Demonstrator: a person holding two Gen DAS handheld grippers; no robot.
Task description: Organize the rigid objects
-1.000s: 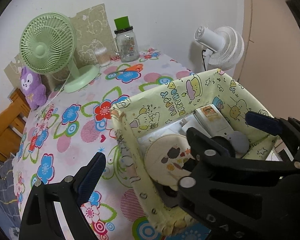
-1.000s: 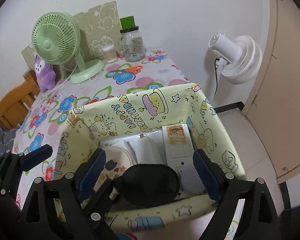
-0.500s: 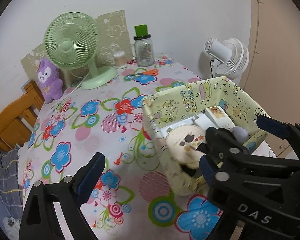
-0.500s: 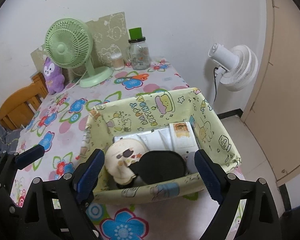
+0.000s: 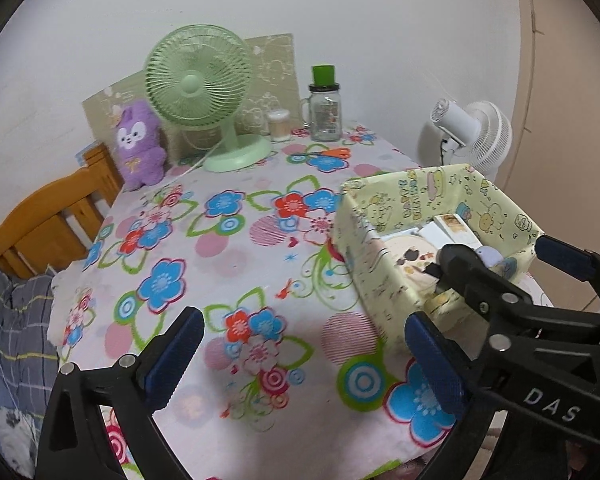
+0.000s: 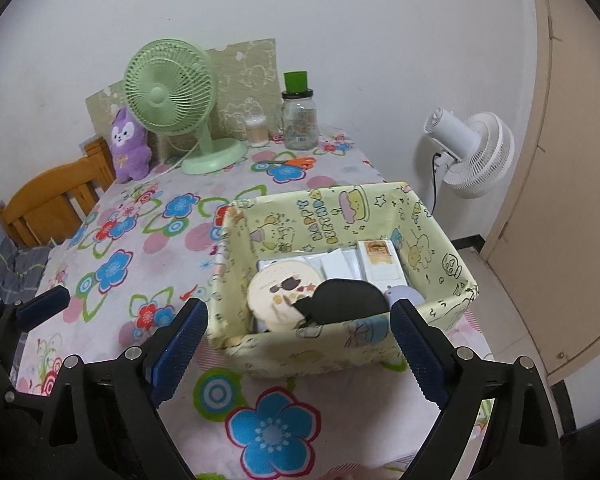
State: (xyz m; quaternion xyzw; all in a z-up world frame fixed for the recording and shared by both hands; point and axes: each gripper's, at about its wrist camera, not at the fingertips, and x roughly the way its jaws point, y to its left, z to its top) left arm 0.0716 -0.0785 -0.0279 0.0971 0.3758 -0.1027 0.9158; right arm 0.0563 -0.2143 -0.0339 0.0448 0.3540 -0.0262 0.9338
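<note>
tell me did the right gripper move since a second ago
Yes. The right gripper has pulled back and up from the yellow box: its fingers were over the box contents, now they're short of the front wall.

Glossy printed box [image 6: 332, 216], matt floral tablecloth [image 6: 148, 264], glass jar [image 6: 299, 122], wooden chair [image 6: 48, 204]

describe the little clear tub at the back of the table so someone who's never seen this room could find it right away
Start at the green desk fan near the wall. Just right of its base stands the small clear tub, between the fan and the glass jar with a green cap. It is the shortest, with a white lid and pale contents.
</note>
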